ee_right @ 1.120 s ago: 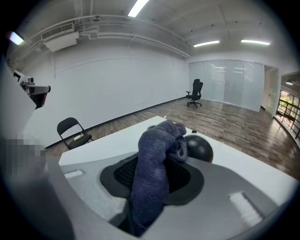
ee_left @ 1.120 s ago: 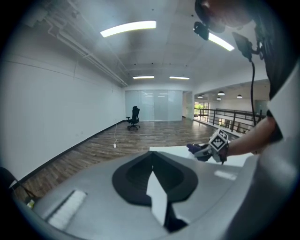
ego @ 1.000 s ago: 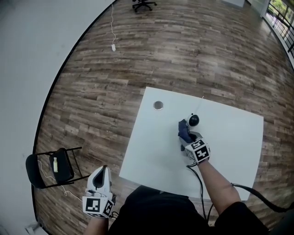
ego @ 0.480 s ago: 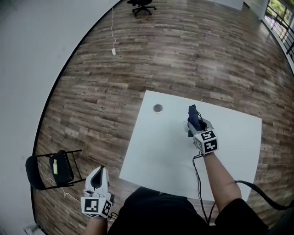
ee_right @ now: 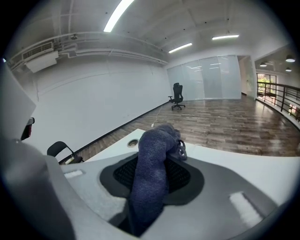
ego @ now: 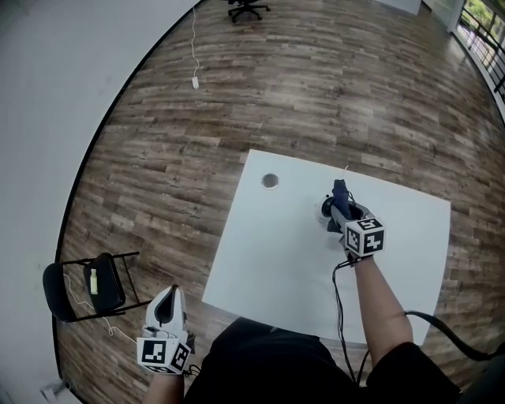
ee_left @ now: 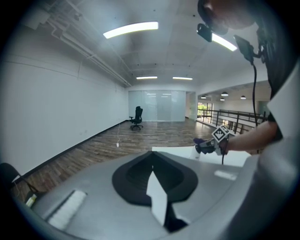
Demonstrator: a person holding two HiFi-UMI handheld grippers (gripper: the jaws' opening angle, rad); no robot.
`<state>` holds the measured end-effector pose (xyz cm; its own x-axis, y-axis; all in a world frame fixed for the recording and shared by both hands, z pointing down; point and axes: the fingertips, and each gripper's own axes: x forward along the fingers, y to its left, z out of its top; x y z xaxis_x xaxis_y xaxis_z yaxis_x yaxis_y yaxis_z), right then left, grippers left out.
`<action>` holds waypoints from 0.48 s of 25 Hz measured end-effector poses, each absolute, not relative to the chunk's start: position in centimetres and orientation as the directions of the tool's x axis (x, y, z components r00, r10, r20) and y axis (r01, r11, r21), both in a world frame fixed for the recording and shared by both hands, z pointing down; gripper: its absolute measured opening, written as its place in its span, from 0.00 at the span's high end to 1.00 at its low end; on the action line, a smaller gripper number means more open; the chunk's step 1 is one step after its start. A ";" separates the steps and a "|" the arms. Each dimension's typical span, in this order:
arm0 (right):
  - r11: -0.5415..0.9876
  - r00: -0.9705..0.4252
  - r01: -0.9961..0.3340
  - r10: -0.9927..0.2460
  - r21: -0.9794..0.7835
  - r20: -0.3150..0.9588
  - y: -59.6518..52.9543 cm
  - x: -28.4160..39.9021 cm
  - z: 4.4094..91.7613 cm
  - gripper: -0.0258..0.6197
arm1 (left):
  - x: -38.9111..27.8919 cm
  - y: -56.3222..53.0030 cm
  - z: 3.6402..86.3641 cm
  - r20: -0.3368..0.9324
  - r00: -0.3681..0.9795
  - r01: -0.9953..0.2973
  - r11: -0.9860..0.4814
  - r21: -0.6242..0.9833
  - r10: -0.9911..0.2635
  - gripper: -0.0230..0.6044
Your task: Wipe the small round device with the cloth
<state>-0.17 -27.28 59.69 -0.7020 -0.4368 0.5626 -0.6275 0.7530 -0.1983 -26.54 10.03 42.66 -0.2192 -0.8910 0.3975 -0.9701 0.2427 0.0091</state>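
My right gripper (ego: 345, 215) is over the middle of the white table (ego: 260, 260), shut on a dark blue cloth (ego: 339, 194). In the right gripper view the cloth (ee_right: 152, 178) fills the gap between the jaws and bulges past their tips. The small round device (ego: 326, 210) sits right under the cloth, mostly hidden; only a dark edge of the device (ee_right: 182, 149) shows beyond it. My left gripper (ego: 172, 292) hangs off the table's near-left corner above the floor, jaws together with nothing in them. From the left gripper view the right gripper (ee_left: 209, 146) is visible at a distance.
A round hole (ego: 271, 181) is set in the table near its far-left corner. A black folding chair (ego: 87, 288) stands on the wood floor at left. A white cable with a plug (ego: 195, 81) lies along the wall. An office chair (ego: 246, 8) stands far off.
My right gripper carried the cloth away from me and to the right, onto the round device, which was in plain sight a second ago. The left gripper stayed put.
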 end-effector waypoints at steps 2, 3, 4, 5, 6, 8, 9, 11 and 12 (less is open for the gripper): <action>0.760 -0.706 -0.619 -0.429 -0.197 0.564 -27.1 -0.1 59.7 0.76 | -26.9 10.2 42.7 0.397 -0.226 -0.964 0.264 0.041 -0.890 0.95; 0.761 -0.707 -0.617 -0.425 -0.200 0.564 -27.0 -0.1 59.7 0.76 | -27.0 10.3 42.6 0.395 -0.230 -0.960 0.275 0.060 -0.889 0.95; 0.759 -0.709 -0.617 -0.422 -0.208 0.565 -27.0 0.0 59.7 0.76 | -27.0 10.3 42.5 0.393 -0.234 -0.956 0.285 0.076 -0.889 0.95; 0.756 -0.711 -0.617 -0.418 -0.218 0.565 -27.1 0.0 59.8 0.76 | -27.0 10.3 42.5 0.391 -0.236 -0.953 0.290 0.084 -0.890 0.95; 0.753 -0.713 -0.618 -0.414 -0.227 0.566 -27.1 0.2 59.9 0.76 | -26.9 10.4 42.4 0.390 -0.237 -0.953 0.291 0.083 -0.890 0.95; 0.747 -0.713 -0.620 -0.407 -0.241 0.570 -27.0 0.5 60.0 0.76 | -26.7 10.4 42.3 0.390 -0.238 -0.955 0.286 0.071 -0.890 0.95; 0.746 -0.711 -0.620 -0.404 -0.242 0.575 -26.9 0.6 60.2 0.76 | -26.7 10.5 42.3 0.391 -0.238 -0.956 0.286 0.070 -0.889 0.95; 0.752 -0.700 -0.619 -0.398 -0.227 0.593 -26.7 1.0 60.5 0.76 | -26.8 10.8 42.4 0.395 -0.238 -0.954 0.290 0.079 -0.887 0.95; 0.756 -0.692 -0.618 -0.393 -0.215 0.606 -26.5 1.2 60.9 0.76 | -26.8 10.9 42.5 0.396 -0.238 -0.952 0.295 0.087 -0.887 0.95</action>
